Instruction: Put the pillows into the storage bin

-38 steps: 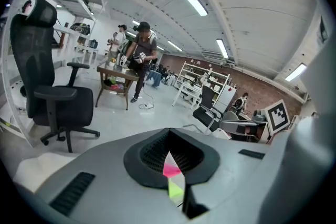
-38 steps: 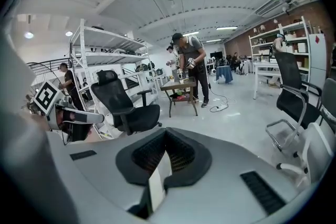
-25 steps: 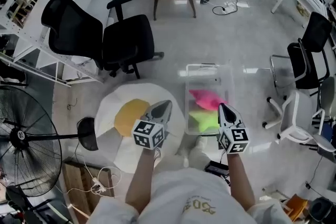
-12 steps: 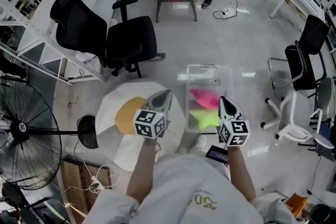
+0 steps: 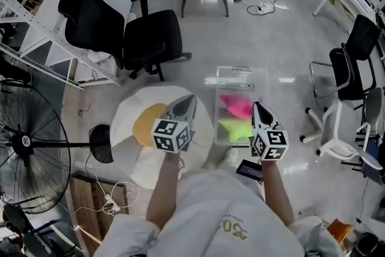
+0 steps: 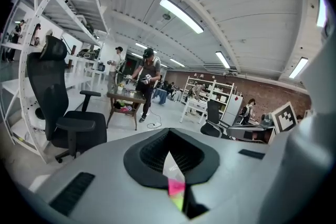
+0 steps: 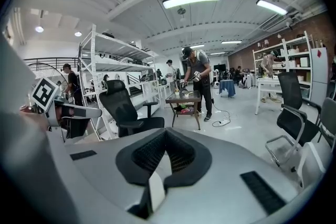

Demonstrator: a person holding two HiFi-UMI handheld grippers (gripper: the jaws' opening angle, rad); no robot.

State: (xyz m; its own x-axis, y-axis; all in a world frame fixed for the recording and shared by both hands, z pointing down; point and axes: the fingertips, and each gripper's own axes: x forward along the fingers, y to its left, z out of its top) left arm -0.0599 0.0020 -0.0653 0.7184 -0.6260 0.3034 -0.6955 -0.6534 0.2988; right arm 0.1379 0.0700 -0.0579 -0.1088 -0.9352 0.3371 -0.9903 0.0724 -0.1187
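Two lie stowed inside clear plastic storage bin [image 5: 240, 80]: pink fabric pillow [image 5: 236, 106], green fabric pillow [image 5: 233, 127]. Yellow fabric pillow [image 5: 146, 124] sits left of it. My left hand-held gripper [image 5: 190, 99] and right hand-held gripper [image 5: 257, 106] are clenched, carrying nothing.

Both tongs [image 5: 184, 106] [image 5: 260, 111] closed, empty.

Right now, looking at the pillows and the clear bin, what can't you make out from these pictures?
- Head view: the left claw covers the lower right edge of the yellow fabric pillow on the white round cushion.
- Head view: the right claw hides the right side of the green pillow in the clear plastic storage bin.
- Both gripper views: the grey claw bodies block the floor, bin and pillows almost entirely.
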